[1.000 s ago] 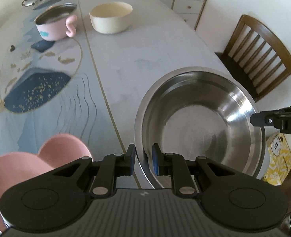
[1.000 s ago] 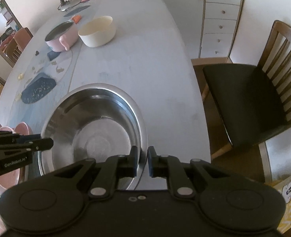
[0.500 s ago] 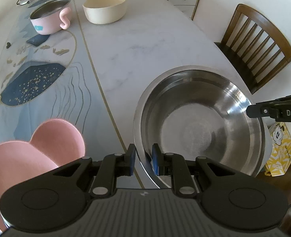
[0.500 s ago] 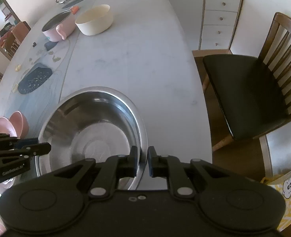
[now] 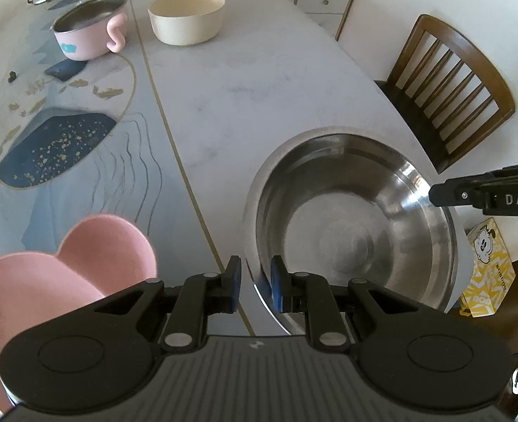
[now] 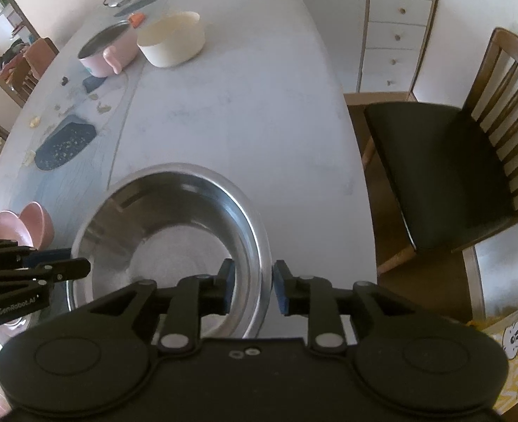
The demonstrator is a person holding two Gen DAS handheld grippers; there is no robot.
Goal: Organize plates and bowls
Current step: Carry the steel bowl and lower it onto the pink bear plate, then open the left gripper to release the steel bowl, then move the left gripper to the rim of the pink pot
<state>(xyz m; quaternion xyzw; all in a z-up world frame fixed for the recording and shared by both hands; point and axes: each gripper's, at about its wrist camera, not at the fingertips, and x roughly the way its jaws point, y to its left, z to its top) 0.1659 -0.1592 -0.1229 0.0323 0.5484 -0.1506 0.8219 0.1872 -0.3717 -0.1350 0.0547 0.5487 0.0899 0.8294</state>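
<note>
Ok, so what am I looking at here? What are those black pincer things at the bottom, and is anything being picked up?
There is no robot. A person carries a two-fingered tool in each hand, and each has a wide-angle camera looking along its fingers. One picture comes from the left hand-held gripper, the other from the right hand-held gripper.

On the table nearby are a big steel bowl and a pink dish with round ears. At the far end are a pink pot and a cream bowl.

Each gripper straddles the steel bowl's rim on opposite sides. The right one's jaws are opening, and both show gaps beside the rim, so nothing seems clamped.
</note>
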